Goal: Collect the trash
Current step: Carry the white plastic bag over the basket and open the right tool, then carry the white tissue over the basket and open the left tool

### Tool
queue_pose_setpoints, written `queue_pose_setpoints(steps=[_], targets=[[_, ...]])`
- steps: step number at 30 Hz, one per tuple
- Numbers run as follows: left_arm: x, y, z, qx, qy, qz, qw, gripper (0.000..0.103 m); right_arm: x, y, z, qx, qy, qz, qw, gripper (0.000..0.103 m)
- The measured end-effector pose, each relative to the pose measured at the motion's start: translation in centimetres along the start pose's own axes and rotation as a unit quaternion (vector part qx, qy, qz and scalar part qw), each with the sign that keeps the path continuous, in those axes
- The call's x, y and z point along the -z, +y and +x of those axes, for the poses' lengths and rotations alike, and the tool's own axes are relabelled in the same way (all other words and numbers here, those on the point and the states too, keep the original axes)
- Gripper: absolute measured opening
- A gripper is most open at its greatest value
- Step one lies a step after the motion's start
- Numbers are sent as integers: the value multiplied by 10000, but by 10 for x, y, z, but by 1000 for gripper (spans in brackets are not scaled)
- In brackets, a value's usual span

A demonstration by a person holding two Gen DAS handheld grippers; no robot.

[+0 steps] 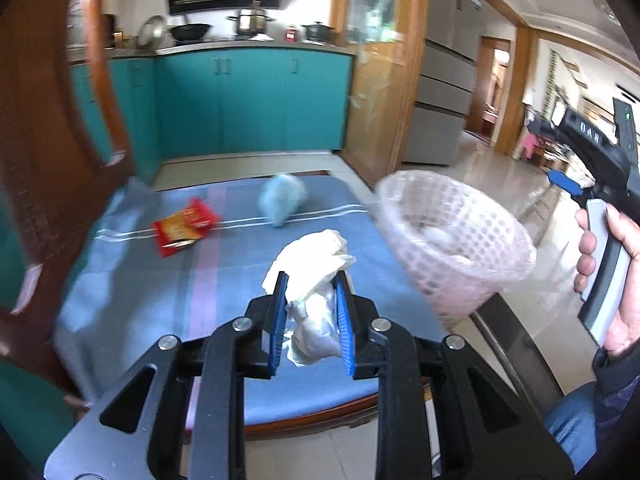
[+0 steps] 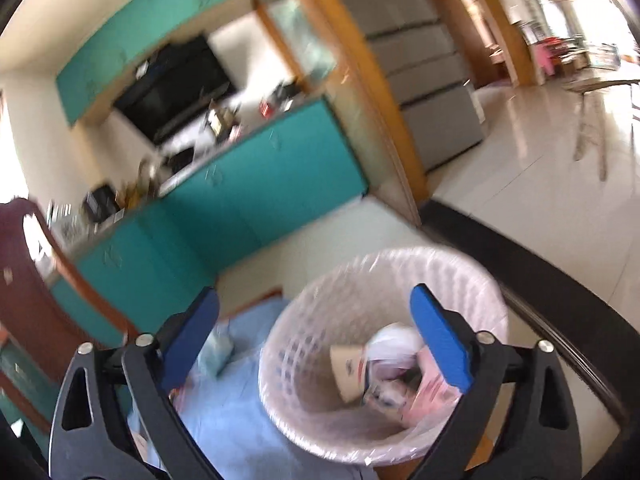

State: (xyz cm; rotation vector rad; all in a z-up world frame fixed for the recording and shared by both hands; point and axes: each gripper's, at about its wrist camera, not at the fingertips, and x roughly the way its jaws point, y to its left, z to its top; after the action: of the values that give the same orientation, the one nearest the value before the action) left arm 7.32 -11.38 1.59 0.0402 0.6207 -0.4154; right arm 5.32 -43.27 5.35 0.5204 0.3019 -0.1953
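Your left gripper (image 1: 310, 312) pinches the crumpled tissue (image 1: 312, 276) mid-wad; it's soft, light, easily torn. Right gripper (image 2: 316, 340), lower centre, gapes empty over the basket (image 2: 472, 280).

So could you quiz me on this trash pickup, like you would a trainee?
1. What do the left tongs hold?
2. True or false: the red packet is already in the bin.
3. Which tongs stand open: A left, B right?

Key:
1. A crumpled white tissue.
2. False; it lies on the blue cloth.
3. B.
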Motion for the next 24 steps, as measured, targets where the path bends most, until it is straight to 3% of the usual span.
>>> queue_pose_setpoints(steps=[4,6,7,8,9,10,12,16,20,24], targets=[[-33,-59,30,547,-22,350,9979,24,-7,-18,-9,97,-375,438,9983,95],[-50,-87,47,737,-39,472,9962,30,-7,-22,-9,141,-431,488,9978,95],[-60,-98,57,885,6,457,9950,46,-6,-23,-9,164,-431,506,9977,95],[-71,-113,73,1054,87,423,9935,76,-8,-24,-6,150,-391,516,9978,95],[-76,-119,81,1063,118,424,9934,88,-8,-25,-5,157,-360,514,9979,95],[-80,-124,89,986,136,433,9941,93,-8,-26,-4,175,-349,519,9979,95],[-82,-123,98,706,231,439,9963,93,-9,-26,-3,156,-265,500,9983,95],[-68,-82,77,397,39,327,9987,98,-6,-12,4,19,-41,145,9999,95],[-46,-4,65,-653,55,215,9976,98,12,19,21,-166,500,-453,9976,95],[-37,71,81,-1344,379,-620,9883,98,42,64,38,-392,1085,-1258,9853,95]])
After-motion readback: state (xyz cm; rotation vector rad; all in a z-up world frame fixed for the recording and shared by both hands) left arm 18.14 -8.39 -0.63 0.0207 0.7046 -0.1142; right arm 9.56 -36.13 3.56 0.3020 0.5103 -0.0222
